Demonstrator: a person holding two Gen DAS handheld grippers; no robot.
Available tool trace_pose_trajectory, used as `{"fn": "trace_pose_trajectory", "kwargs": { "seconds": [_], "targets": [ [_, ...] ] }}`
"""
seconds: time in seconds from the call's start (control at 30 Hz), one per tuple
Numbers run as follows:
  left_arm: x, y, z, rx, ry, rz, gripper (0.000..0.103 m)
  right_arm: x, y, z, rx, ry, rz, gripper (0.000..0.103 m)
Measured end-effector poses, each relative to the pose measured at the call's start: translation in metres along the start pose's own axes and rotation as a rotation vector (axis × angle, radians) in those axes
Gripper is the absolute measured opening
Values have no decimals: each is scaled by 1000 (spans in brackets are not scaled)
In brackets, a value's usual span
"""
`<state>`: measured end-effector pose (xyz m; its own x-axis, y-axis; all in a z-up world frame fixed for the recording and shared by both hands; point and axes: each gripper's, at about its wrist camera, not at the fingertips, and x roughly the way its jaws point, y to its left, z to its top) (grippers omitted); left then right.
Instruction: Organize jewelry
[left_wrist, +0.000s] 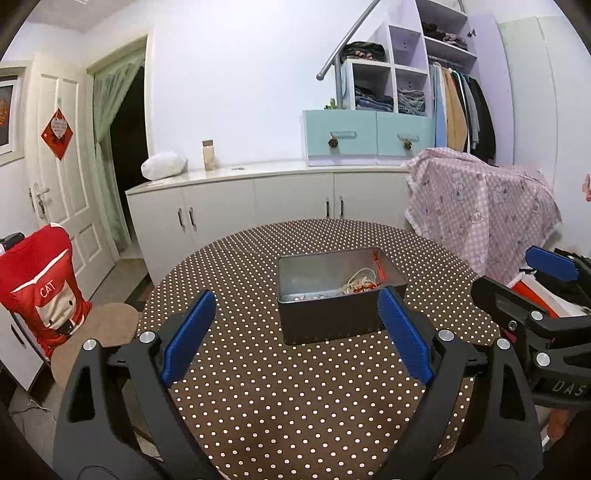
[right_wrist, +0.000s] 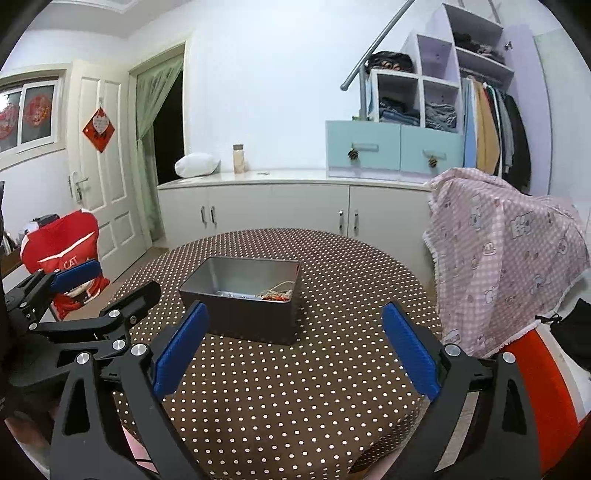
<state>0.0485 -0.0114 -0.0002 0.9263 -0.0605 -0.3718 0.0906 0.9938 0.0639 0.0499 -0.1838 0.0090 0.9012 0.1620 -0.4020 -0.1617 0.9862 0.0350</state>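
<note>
A grey metal box (left_wrist: 332, 317) stands open on the round polka-dot table (left_wrist: 258, 387). Inside its right end lies a tangle of jewelry (left_wrist: 360, 284), pale cord and red beads. In the right wrist view the box (right_wrist: 240, 321) and jewelry (right_wrist: 277, 293) show too. My left gripper (left_wrist: 295, 332) is open and empty, held above the table just in front of the box. My right gripper (right_wrist: 295, 343) is open and empty, also in front of the box. Each gripper shows at the edge of the other's view, the right (left_wrist: 532, 291) and the left (right_wrist: 107, 291).
A red cushion (left_wrist: 44, 288) sits on a chair at the left. A pink checked cloth (left_wrist: 480, 206) covers something at the right of the table. White cabinets (left_wrist: 258, 206) with a jar and a white bag stand behind. A wardrobe fills the back right.
</note>
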Motion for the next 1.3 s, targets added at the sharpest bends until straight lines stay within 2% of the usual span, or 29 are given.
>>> {"fn": "trace_pose_trajectory", "kwargs": {
  "seconds": [0.6,1.3],
  "targets": [
    [-21,3,6,-31,-57,9,88,-21,8,3,4,-73,-18,94],
    [-23,0,8,-33,-42,1,88,-27,8,0,6,-85,-44,94]
  ]
}}
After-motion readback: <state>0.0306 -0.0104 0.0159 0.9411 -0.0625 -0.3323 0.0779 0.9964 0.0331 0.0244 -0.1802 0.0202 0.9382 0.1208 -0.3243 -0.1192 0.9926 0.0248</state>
